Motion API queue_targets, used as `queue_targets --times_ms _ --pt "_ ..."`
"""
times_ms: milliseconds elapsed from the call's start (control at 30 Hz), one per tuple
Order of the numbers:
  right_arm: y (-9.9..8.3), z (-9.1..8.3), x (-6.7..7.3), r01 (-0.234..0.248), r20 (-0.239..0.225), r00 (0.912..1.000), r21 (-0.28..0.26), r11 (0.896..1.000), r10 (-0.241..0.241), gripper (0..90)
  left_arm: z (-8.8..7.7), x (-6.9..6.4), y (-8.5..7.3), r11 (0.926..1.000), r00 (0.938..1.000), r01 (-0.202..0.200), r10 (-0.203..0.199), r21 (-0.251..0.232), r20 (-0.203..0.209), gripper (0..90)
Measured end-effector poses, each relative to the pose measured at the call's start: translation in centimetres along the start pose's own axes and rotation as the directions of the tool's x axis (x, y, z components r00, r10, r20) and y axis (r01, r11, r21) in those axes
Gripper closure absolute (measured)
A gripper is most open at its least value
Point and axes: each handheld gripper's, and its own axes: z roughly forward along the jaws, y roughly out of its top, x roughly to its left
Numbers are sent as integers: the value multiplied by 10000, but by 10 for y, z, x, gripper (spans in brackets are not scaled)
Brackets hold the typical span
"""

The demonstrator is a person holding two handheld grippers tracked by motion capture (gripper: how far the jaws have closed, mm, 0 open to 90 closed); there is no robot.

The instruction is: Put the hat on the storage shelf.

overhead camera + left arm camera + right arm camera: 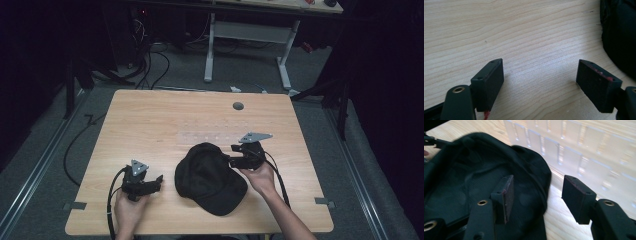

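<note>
Right tool gapes empty at the black cap's crown, left tool waits open beside it; next, pinch the fabric.

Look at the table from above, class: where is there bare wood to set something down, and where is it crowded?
Free: the far-left stretch of the table, beyond the left gripper, and the far edge around the grey grommet. A clear plastic organizer lies mid-table, so avoid that. Crowded: the near middle, where the black cap lies with the right gripper at its edge, both grippers open.
</note>
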Motion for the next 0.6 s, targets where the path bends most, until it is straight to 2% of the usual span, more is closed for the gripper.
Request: queue_targets --times_ms 100,200,367,600 --pt "8 4 4 187 -159 9997 -125 9997 -189 425 0 0 0 10000 10000 -11 11 -1 -9 223" --pt "15 10 7 328 -362 9988 -31 9995 -329 417 0 0 0 10000 10000 -32 32 -5 -26 225" --pt "24 19 11 384 -655 9971 17 9993 -383 415 0 0 0 10000 10000 -51 51 -14 -42 227" --pt "27 31 11 446 -790 9960 247 9987 -425 419 0 -1 -1 9999 9999 -108 108 -15 -63 229"
